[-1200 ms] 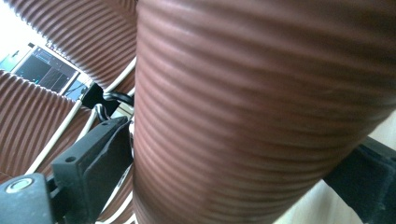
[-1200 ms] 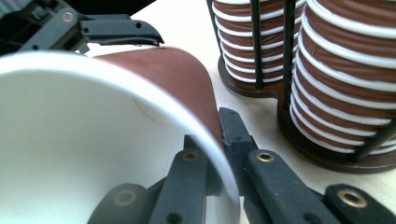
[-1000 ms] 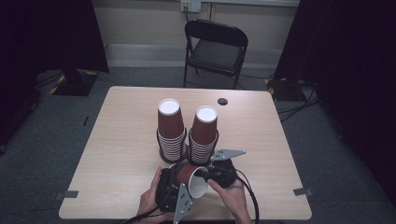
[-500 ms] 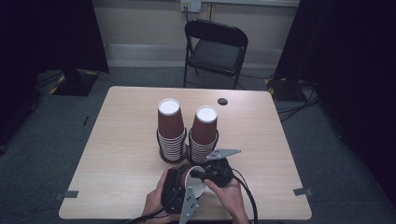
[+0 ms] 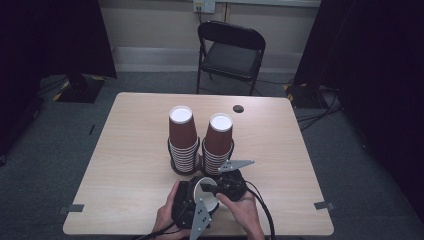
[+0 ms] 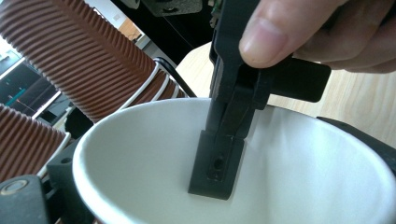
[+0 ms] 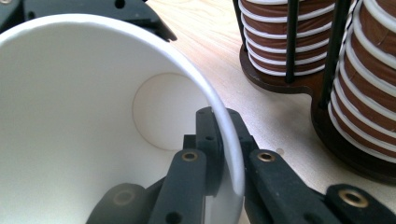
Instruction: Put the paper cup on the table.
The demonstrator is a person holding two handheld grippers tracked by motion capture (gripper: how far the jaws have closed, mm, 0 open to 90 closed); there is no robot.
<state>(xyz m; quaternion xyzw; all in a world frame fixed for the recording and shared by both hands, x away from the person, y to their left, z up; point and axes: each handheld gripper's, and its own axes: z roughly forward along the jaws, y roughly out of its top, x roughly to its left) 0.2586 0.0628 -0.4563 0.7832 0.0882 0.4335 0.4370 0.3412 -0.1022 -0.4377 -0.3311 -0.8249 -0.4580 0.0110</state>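
Cup (image 5: 205, 192) wall is pinched by right gripper (image 7: 223, 154), one jaw inside the rim. Left gripper (image 5: 192, 210) jaws, just opened wider, flank the cup; contact cannot be told.

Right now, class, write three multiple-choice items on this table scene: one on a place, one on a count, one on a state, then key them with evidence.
1. Where do the cup stacks stand?
A. Mid-table, beyond the grippers
B. On the chair
C. On the floor

2. How many stacks are there?
A. One
B. Two
C. Four

3. How does the right gripper meet the loose cup?
A. Open beside it
B. Shut on its rim
C. Shut under its base

Key: 1 A, the high view shows them mid-table; 2 B, two stand side by side; 3 B, one jaw lies inside the wall, one outside.
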